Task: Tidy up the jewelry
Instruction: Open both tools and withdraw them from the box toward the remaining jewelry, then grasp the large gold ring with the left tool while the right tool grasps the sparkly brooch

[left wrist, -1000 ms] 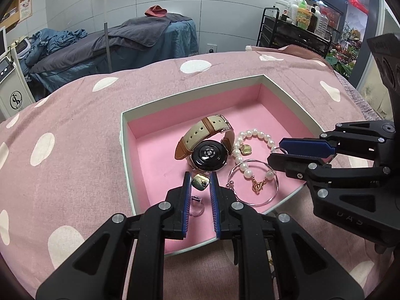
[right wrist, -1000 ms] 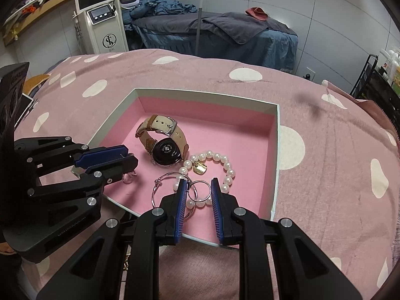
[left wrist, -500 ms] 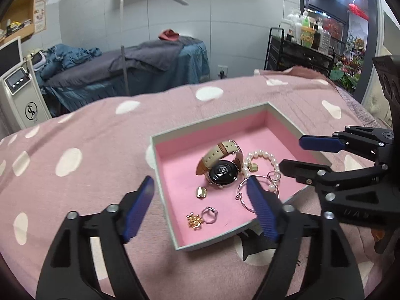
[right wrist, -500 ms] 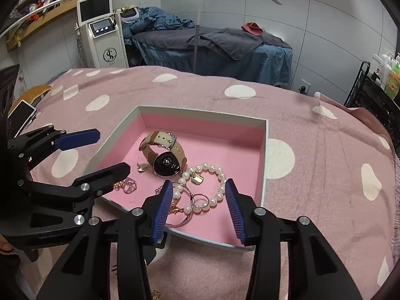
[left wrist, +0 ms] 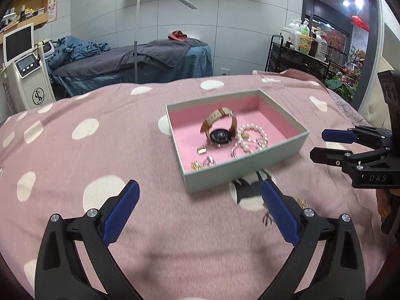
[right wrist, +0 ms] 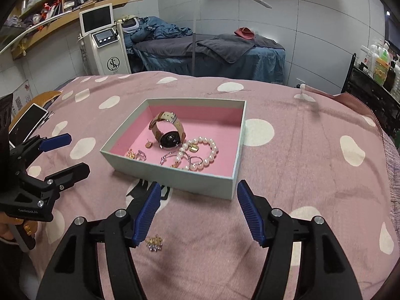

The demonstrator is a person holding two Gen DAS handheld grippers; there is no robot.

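Bedspread (right wrist: 300,150): dusty pink, white spots. Box (right wrist: 175,178): pale green outside, pink lining. Watch (right wrist: 170,138): tan strap, black face. Bracelet (right wrist: 207,150): white pearls.

Both are spread wide and hold nothing — the left gripper (left wrist: 198,205) and the right gripper (right wrist: 196,211).

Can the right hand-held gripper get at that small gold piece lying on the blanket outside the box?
Probably yes. The gold charm piece lies on the bare polka-dot blanket, beside the right hand-held gripper's left finger, its jaws wide open. Nothing covers it; the jewelry box sits farther ahead.
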